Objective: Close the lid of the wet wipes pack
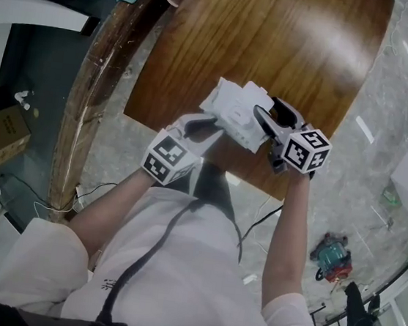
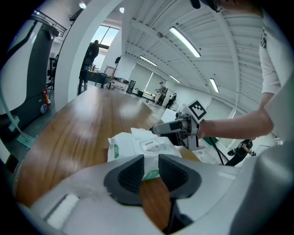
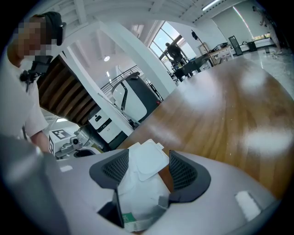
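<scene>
Left gripper point(image 2: 150, 170): jaws drawn in on the green-printed end seam of the wet wipes pack point(image 1: 234, 113), pinning that end. Right gripper point(image 3: 148, 166): jaws apart, straddling the opposite end of the pack with bare wood visible beside one pad, so it encloses the pack without clamping it. The pack lies on the wooden table point(image 1: 279, 35), close to the edge nearest the person, between the two grippers.

Orientation: the pack rests label side up. Its long axis runs from one gripper to the other, roughly along that near edge. The lid point(image 3: 148, 159), a white flap with a small lift tab, sits on the upper face and looks nearly flat. Whether it is fully stuck down cannot be told.

Hazards, as judged. The seam is thin film, so a sideways push from the right gripper could pull it out of the left jaws and let the pack slide off the edge. Pressing with one jaw tip only may crease the flap or leave a corner raised. Squeezing the soft body would buckle the surface under the lid.
</scene>
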A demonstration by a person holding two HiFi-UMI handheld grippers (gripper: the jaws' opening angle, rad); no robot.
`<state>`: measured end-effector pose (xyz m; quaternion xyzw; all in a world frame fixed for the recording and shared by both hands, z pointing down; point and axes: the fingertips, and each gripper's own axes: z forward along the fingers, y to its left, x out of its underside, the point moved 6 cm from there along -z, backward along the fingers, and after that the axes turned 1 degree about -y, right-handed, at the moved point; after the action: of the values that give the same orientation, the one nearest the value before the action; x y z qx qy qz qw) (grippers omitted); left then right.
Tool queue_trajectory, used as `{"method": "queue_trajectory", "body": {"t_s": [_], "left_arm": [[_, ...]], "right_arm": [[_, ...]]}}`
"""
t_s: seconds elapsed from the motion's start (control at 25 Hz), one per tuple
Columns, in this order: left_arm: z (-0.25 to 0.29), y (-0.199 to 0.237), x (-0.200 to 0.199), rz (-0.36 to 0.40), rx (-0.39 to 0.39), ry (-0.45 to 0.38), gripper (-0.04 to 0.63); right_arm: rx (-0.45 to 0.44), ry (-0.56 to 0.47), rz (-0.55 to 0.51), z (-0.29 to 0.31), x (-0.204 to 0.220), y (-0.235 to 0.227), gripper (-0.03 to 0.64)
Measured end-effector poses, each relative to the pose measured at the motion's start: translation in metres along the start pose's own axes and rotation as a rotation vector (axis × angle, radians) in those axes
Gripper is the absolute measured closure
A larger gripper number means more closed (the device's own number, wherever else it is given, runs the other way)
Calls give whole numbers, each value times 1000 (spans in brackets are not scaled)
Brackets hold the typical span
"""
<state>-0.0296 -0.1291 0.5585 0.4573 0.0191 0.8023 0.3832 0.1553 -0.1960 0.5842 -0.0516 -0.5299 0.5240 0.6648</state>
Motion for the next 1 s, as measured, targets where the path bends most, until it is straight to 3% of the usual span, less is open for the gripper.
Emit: {"method": "queue_trajectory", "body": {"t_s": [0.48,1.0], "left_arm": [[-8,-2,-4,20,-11,-28,494],[-8,-12,-1,21,5,-21,494]], "right_arm": [[9,-35,-52,-9,-4,9,348],[-48,-86,-106,-22,-15,35,364]]}}
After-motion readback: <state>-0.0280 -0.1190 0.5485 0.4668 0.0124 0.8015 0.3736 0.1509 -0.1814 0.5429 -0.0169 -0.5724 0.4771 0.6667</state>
